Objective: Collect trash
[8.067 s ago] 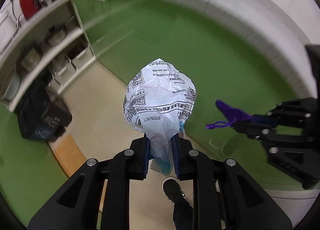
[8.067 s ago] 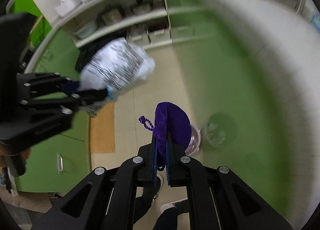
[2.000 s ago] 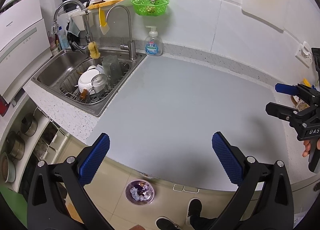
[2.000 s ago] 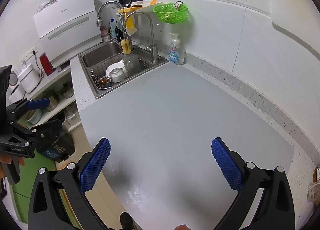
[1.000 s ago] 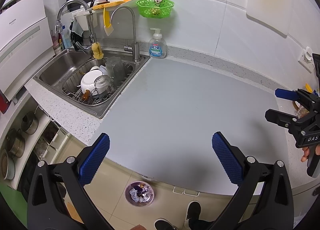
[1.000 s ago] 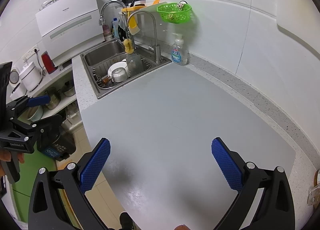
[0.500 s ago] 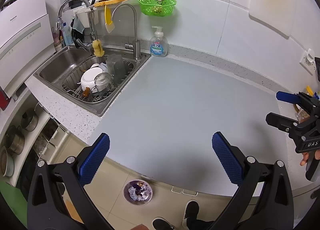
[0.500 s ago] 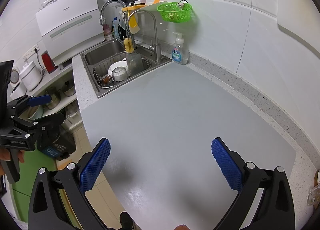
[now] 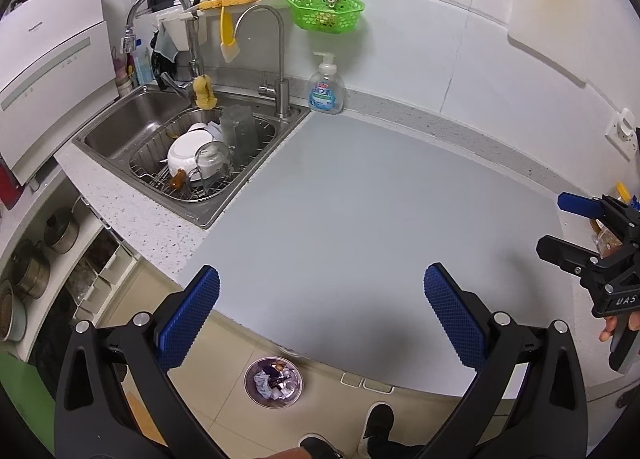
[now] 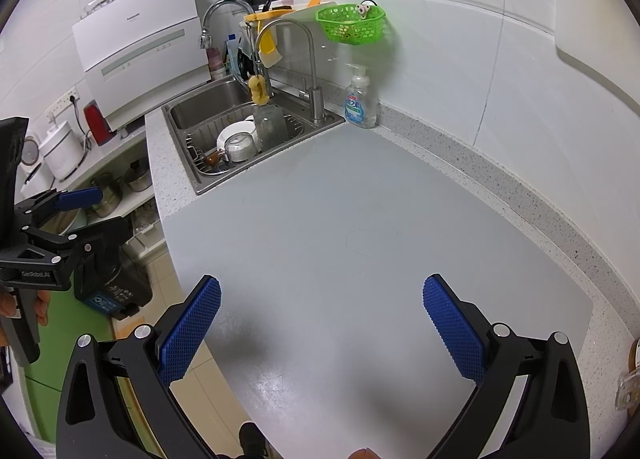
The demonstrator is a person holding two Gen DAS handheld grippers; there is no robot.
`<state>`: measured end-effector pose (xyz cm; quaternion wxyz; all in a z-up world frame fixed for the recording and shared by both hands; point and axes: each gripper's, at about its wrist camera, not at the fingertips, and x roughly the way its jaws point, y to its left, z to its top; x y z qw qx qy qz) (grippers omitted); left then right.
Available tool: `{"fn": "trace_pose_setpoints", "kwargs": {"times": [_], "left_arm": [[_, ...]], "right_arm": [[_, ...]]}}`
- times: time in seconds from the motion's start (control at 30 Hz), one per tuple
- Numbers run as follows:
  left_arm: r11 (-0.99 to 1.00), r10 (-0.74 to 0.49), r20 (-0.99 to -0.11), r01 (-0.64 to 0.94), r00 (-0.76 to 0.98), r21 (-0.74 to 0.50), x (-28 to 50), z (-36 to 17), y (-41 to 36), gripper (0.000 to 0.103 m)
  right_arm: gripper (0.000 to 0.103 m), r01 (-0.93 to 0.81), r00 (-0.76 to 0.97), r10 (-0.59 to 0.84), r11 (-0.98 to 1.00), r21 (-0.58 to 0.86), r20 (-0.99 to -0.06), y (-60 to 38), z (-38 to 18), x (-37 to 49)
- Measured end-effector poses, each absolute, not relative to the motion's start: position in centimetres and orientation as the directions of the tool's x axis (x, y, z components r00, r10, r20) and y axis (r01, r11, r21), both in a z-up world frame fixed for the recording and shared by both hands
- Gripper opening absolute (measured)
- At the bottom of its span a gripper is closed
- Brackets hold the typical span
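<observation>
With both tools raised over the counter (image 9: pixel 360 199), I see my left gripper (image 9: pixel 320 315) spread wide, its blue pads (image 9: pixel 188 317) far apart and gripping nothing. My right gripper (image 10: pixel 320 315) is likewise spread wide with nothing between its pads (image 10: pixel 454 333). Each tool also shows at the edge of the other's view, held by a hand (image 10: pixel 38 305).

Directly below the left gripper, on the tiled floor (image 9: pixel 224 351) just off the counter edge, stands the bin (image 9: pixel 274 381), with crumpled trash (image 9: pixel 272 377) lying inside it. My shoes (image 9: pixel 376 423) are beside it.

Further on, the grey counter stretches to the wall. At its far left the sink (image 9: pixel 192 147) holds a rack of dishes (image 9: pixel 192 155). A soap bottle (image 9: pixel 327 89) stands beside the tap (image 9: pixel 276 59), and a green basket (image 9: pixel 326 13) hangs on the wall above.
</observation>
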<state>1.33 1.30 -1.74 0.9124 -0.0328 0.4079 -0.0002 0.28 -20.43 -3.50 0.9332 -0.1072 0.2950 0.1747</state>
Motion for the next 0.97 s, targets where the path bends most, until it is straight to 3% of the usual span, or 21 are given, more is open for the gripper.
{"fn": "trace_pose_setpoints", "kwargs": {"times": [0.2, 0.97], "left_arm": [[0.997, 0.026, -0.739, -0.075, 0.673, -0.033, 1.03, -1.97, 1.47, 0.1], [0.992, 0.043, -0.73, -0.115, 0.682, -0.049, 0.77, -1.54, 2.24, 0.1]], "right_arm": [[0.097, -0.396, 0.763, 0.267, 0.913, -0.1, -0.588, -20.17, -3.66, 0.39], [0.097, -0.405, 0.762, 0.272, 0.908, -0.105, -0.587, -20.2, -3.58, 0.53]]}}
